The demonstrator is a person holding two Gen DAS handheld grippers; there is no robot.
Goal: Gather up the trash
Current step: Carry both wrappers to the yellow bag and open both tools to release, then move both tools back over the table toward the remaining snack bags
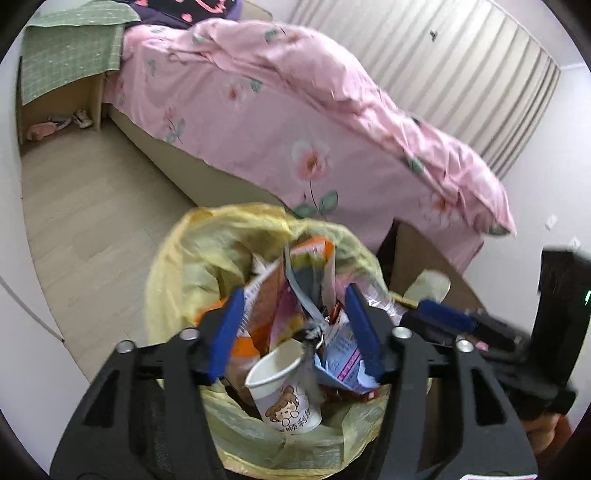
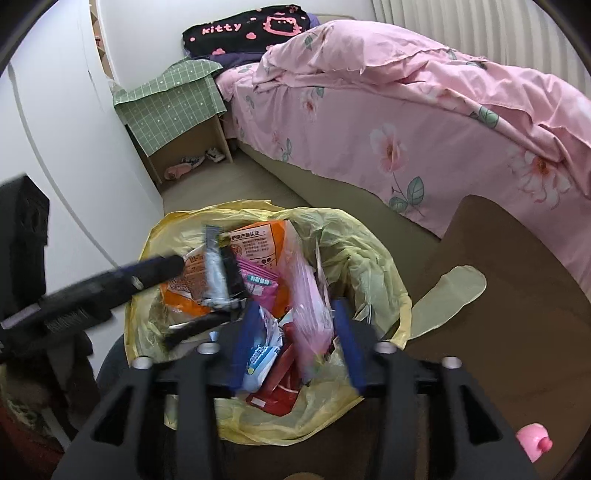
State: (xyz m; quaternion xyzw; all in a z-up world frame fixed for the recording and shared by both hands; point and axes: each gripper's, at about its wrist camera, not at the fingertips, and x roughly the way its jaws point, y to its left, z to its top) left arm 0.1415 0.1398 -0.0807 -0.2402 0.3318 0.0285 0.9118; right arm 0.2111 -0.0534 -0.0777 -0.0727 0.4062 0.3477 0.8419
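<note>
black blanket (image 2: 245,27): "kitty" in pink letters, next to a cat face
paper cup (image 1: 282,391): cartoon kid plus Chinese characters, partly cut off
orange snack bag (image 2: 258,243): Chinese print, too small to read

Yellow-lined bin (image 2: 373,258) — crammed w/ wrappers (image 2: 258,243), white cartoon paper cup (image 1: 284,391) tilted on top

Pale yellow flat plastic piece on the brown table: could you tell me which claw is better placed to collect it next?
Right, probably: the plastic piece lies right of the yellow-lined bin, nearer the right claw than the left claw.
</note>
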